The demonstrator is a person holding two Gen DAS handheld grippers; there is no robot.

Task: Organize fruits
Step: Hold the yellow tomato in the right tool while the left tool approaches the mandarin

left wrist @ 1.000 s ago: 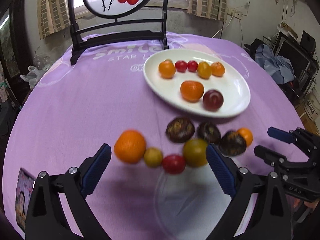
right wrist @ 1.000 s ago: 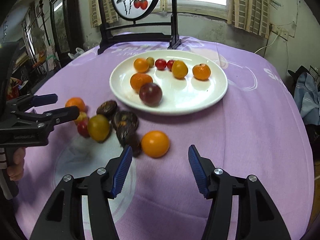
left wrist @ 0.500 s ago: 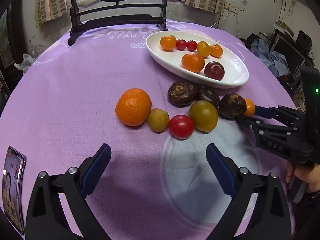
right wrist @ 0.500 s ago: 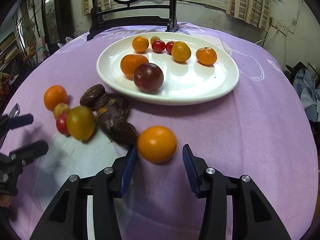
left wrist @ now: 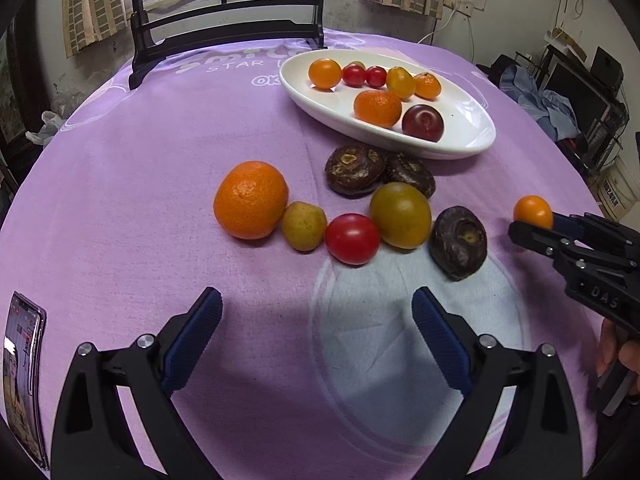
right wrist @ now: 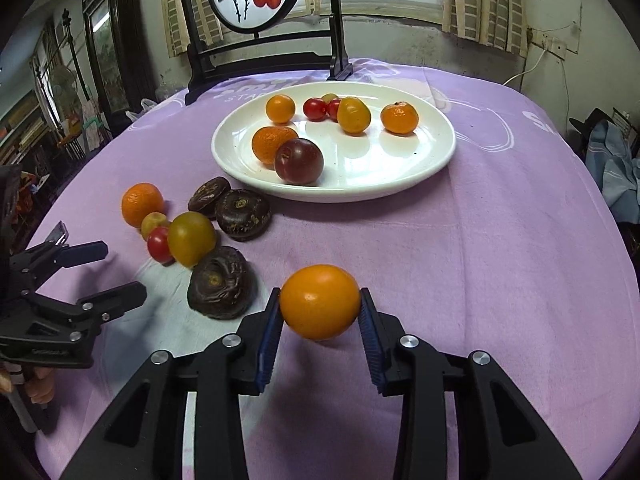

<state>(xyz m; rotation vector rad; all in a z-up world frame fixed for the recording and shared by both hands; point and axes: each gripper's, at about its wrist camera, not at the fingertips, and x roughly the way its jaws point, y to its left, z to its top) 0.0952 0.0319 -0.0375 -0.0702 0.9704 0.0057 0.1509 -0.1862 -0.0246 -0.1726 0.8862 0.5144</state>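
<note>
Purple tablecloth (right wrist: 500,240); right tool (right wrist: 320,312) closing on orange tomato (right wrist: 320,302).

Purple tablecloth (left wrist: 120,184), phone (left wrist: 22,368) at left edge, black framed stand (right wrist: 260,40) behind; blue cloth (left wrist: 540,108), maybe clothes, lay off-table.

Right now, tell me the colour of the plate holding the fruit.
White plate, plain and glossy; the right wrist view shows it best.

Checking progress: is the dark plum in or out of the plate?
In. The dark plum sits inside the white plate, beside a mandarin.
</note>
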